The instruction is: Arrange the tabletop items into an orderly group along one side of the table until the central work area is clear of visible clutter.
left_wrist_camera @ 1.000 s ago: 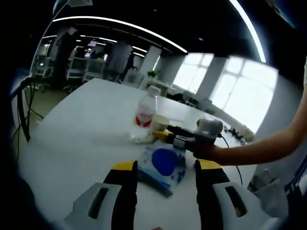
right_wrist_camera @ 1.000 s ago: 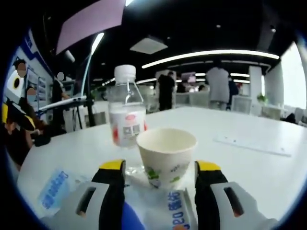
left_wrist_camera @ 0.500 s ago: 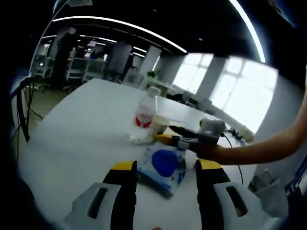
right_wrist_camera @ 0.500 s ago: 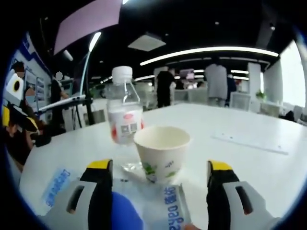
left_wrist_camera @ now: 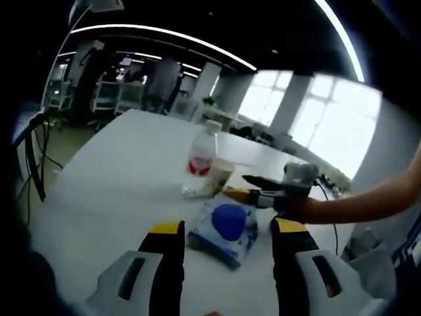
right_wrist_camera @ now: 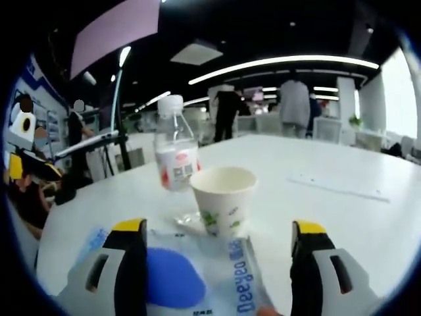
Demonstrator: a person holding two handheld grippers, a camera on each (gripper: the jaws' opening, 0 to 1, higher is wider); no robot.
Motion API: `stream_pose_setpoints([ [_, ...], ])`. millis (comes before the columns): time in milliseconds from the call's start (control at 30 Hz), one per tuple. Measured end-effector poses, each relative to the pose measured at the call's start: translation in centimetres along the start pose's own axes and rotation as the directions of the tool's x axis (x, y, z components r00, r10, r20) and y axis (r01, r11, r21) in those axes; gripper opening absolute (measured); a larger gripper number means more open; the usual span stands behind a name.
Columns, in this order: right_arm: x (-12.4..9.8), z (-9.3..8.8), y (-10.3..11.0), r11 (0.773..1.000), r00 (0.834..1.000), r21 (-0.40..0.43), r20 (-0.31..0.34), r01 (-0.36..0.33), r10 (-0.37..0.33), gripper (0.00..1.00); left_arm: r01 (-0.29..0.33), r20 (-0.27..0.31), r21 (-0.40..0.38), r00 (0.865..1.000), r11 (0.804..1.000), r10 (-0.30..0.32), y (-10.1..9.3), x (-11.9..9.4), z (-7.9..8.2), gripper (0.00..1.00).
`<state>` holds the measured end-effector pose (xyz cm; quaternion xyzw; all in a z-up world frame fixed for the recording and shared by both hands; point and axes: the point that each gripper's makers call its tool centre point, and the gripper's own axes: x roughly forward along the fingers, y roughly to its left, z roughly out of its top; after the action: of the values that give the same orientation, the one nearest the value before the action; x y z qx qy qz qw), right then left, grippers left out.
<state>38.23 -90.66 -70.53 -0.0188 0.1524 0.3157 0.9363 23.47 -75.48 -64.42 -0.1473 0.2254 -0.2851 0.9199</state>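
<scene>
Right gripper view: the right gripper has its jaws wide apart, empty, over the blue-and-white packet lying flat on the table. The paper cup stands just beyond, centred between the jaws, with the water bottle behind-left, beside it. Left gripper jaws are apart, farther off. Since a second ago, the right jaws widened and drew back from the cup.

Red-labelled clear bottle, green-printed cream cup, blue-and-white packet, white table.
</scene>
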Motion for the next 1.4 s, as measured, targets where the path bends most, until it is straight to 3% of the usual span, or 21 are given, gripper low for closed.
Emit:
stream_pose_setpoints([
  [267,-1.8,0.2,0.3,1.0,1.0,-0.024,-0.019,0.006,-0.006,0.88,0.023,0.004,0.017,1.0,1.0,-0.023,-0.8,-0.2,0.4,0.52],
  [333,-2.3,0.1,0.7,0.998,0.999,-0.064,-0.036,-0.001,-0.002,0.88,0.029,0.001,0.026,1.0,0.999,-0.03,-1.0,-0.2,0.5,0.52],
  [1033,-7.5,1.5,0.8,0.997,0.998,-0.065,-0.035,0.052,-0.054,0.87,0.065,0.02,0.034,0.998,0.997,-0.066,-2.7,-0.8,1.0,0.52],
  [1400,-9.9,1.2,2.4,0.996,0.997,-0.066,-0.039,0.059,-0.061,0.87,0.075,0.049,0.019,0.996,0.997,-0.076,-3.4,-0.8,1.2,0.52],
])
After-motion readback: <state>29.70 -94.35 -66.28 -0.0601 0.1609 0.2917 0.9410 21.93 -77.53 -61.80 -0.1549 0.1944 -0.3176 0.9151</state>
